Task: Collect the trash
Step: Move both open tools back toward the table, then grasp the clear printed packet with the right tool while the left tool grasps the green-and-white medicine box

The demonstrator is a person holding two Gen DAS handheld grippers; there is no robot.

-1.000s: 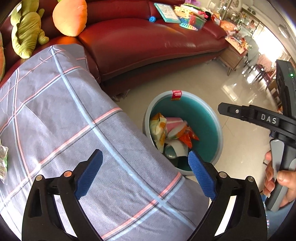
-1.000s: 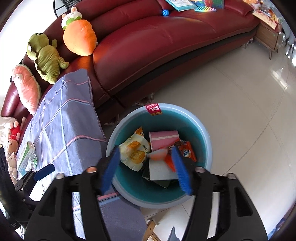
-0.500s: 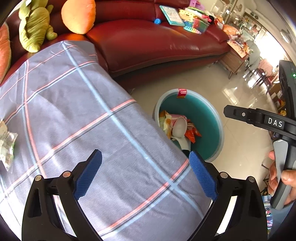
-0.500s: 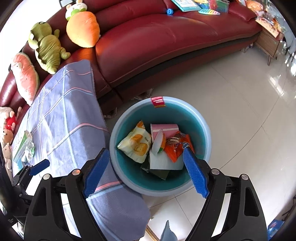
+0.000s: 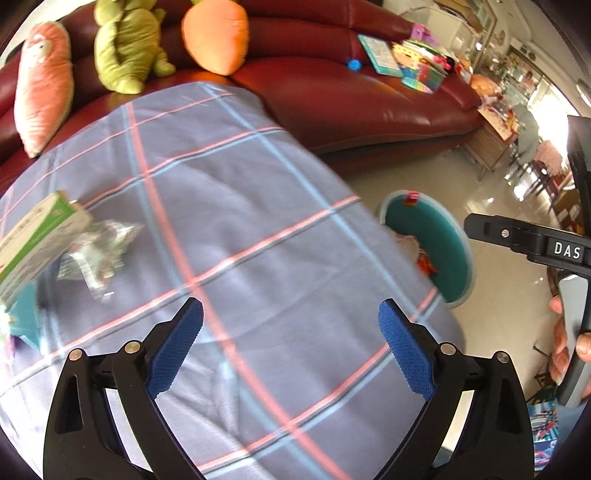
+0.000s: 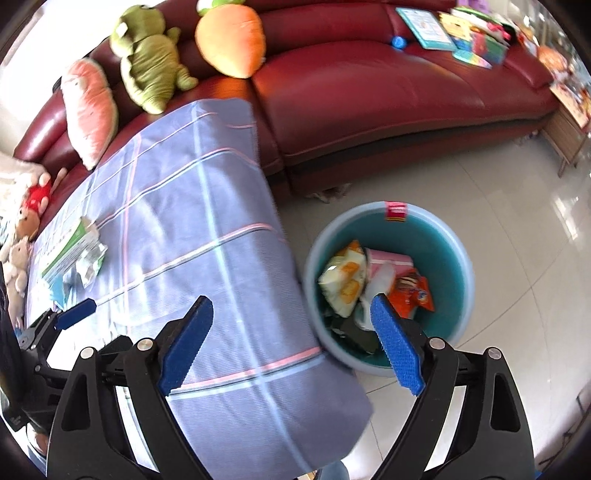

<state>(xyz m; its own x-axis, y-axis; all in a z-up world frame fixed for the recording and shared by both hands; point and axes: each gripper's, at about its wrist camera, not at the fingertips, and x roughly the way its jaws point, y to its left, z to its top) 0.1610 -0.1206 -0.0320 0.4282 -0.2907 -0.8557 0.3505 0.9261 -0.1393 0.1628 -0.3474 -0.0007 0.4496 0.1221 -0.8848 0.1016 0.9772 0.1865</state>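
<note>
A teal bin (image 6: 448, 266) stands on the floor by the table's end, holding snack wrappers (image 6: 343, 280) and a pink cup (image 6: 391, 258); it also shows in the left wrist view (image 5: 448, 243). On the checked tablecloth (image 5: 240, 240) at the left lie a green-white box (image 5: 37, 236) and a crumpled clear wrapper (image 5: 98, 251); the right wrist view shows the box (image 6: 68, 251) and wrapper (image 6: 90, 262) too. My left gripper (image 5: 290, 343) is open and empty above the cloth. My right gripper (image 6: 291, 332) is open and empty over the table's edge beside the bin.
A red leather sofa (image 6: 388, 92) runs behind the table, with plush toys (image 6: 151, 59) and books (image 6: 428, 26) on it. Small soft toys (image 6: 26, 229) sit at the table's far left. Tiled floor (image 6: 517, 184) surrounds the bin.
Both grippers swung left, from the bin toward the table. The right gripper opened wider and now sits over the table edge. The box and wrapper came into the left wrist view.
</note>
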